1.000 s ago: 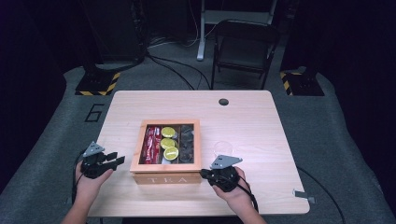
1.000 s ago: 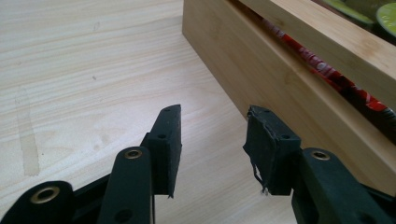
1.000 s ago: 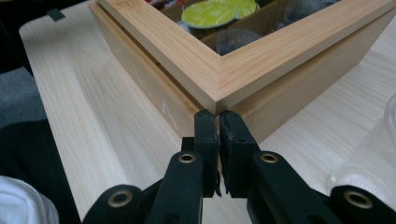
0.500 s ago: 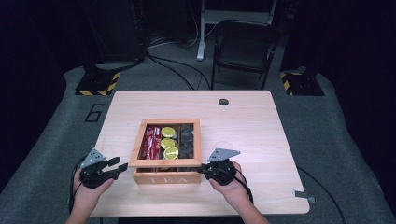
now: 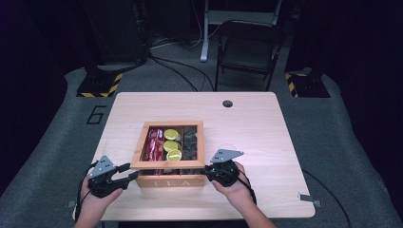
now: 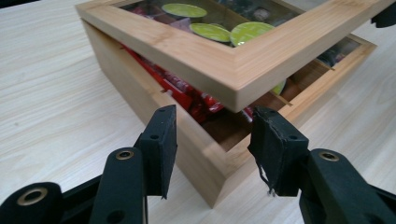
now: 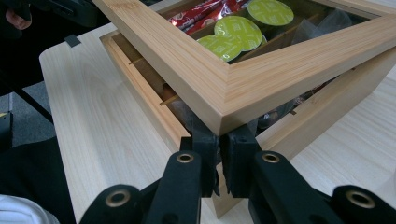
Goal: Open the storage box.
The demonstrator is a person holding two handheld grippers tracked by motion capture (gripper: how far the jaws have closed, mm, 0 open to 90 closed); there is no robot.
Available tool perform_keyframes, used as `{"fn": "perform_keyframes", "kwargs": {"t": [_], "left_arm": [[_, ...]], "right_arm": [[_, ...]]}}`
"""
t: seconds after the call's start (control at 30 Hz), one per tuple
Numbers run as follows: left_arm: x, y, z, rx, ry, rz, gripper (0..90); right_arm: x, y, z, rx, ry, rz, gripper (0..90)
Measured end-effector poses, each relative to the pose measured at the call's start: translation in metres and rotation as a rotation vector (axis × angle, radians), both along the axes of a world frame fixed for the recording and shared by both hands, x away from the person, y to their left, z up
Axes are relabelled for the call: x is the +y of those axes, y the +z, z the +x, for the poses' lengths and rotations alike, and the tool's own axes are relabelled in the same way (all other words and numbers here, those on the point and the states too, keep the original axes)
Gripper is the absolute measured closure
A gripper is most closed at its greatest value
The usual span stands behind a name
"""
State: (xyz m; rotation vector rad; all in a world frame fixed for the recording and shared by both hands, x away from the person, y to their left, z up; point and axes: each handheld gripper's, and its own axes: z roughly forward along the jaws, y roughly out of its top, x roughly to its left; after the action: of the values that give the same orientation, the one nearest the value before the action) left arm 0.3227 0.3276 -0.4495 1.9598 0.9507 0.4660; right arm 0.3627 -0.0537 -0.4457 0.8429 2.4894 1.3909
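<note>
We are lifting the glass-windowed lid (image 5: 172, 145) of the wooden tea box (image 5: 168, 179), which is sitting near the front edge of the bench (image 5: 266, 133), a little left of its middle. Our right gripper (image 7: 218, 161) is pinching the lid's front corner from beneath, its jaws pressed nearly together on the thin lip of the frame, so the lid is tilting up at the front while its back edge is staying on the box. Our left gripper (image 6: 212, 149) is spread, its jaws having just been opening with the box's front left corner sitting between them, untouched. The risk, we judge, is that this narrow one-corner hold is slipping: the lid would be dropping back and jolting the green capsules (image 7: 236, 31) and red packets (image 6: 187, 95). With nothing steadying the base, the box may also be sliding or lifting along with the lid. The box's long axis is running left to right, parallel to the front edge of the bench, its lettered front face pointing toward us.
</note>
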Motion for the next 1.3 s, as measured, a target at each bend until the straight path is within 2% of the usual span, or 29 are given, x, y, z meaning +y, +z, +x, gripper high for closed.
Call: {"fn": "perform_keyframes", "kwargs": {"t": [0.17, 0.33, 0.4, 0.47, 0.5, 0.63, 0.7, 0.73, 0.8, 0.9, 1.0, 1.13, 1.17, 1.3], "left_arm": [[-0.007, -0.001, 0.002, 0.0, -0.022, 0.011, 51.6], [-0.008, 0.002, 0.003, -0.027, 0.017, 0.023, 51.4], [-0.01, 0.003, 0.003, -0.047, 0.029, 0.036, 51.4], [-0.01, 0.004, 0.004, -0.047, 0.028, 0.043, 51.2], [-0.01, 0.005, 0.005, -0.046, 0.024, 0.046, 51.2], [-0.01, 0.006, 0.006, -0.054, 0.028, 0.036, 51.2], [-0.01, 0.007, 0.007, -0.05, 0.034, 0.017, 51.2], [-0.009, 0.008, 0.007, -0.05, 0.036, 0.017, 51.2], [-0.009, 0.01, 0.006, -0.053, 0.042, 0.024, 51.1], [-0.011, 0.012, 0.006, -0.062, 0.047, 0.048, 50.2], [-0.011, 0.015, 0.004, -0.087, 0.051, 0.071, 50.1], [-0.011, 0.02, 0.004, -0.11, 0.065, 0.03, 50.1], [-0.011, 0.021, 0.003, -0.116, 0.067, 0.02, 50.1], [-0.008, 0.028, 0.004, -0.115, 0.06, -0.013, 50.1]], "right_arm": [[0.0, -0.003, 0.0, -0.004, 0.002, -0.009, 83.8], [0.0, -0.004, -0.001, -0.004, -0.003, -0.012, 82.5], [0.0, -0.005, -0.002, -0.002, 0.001, 0.01, 79.6], [0.0, -0.005, -0.002, -0.015, -0.002, 0.023, 73.1], [0.0, -0.005, -0.002, -0.035, -0.008, 0.018, 70.1], [-0.002, -0.007, -0.006, -0.064, -0.045, -0.004, 58.7], [-0.004, -0.007, -0.007, -0.077, -0.051, -0.015, 55.9], [-0.005, -0.006, -0.008, -0.07, -0.07, -0.003, 54.2], [-0.006, -0.004, -0.007, -0.084, -0.072, 0.003, 51.1], [-0.004, 0.001, -0.006, -0.088, -0.103, 0.017, 49.5], [-0.001, 0.009, -0.004, -0.106, -0.107, 0.002, 49.3], [0.002, 0.02, -0.005, -0.164, -0.101, -0.041, 48.6], [0.003, 0.022, -0.006, -0.166, -0.113, -0.043, 48.5], [0.002, 0.028, -0.004, -0.177, -0.116, -0.024, 48.4]]}}
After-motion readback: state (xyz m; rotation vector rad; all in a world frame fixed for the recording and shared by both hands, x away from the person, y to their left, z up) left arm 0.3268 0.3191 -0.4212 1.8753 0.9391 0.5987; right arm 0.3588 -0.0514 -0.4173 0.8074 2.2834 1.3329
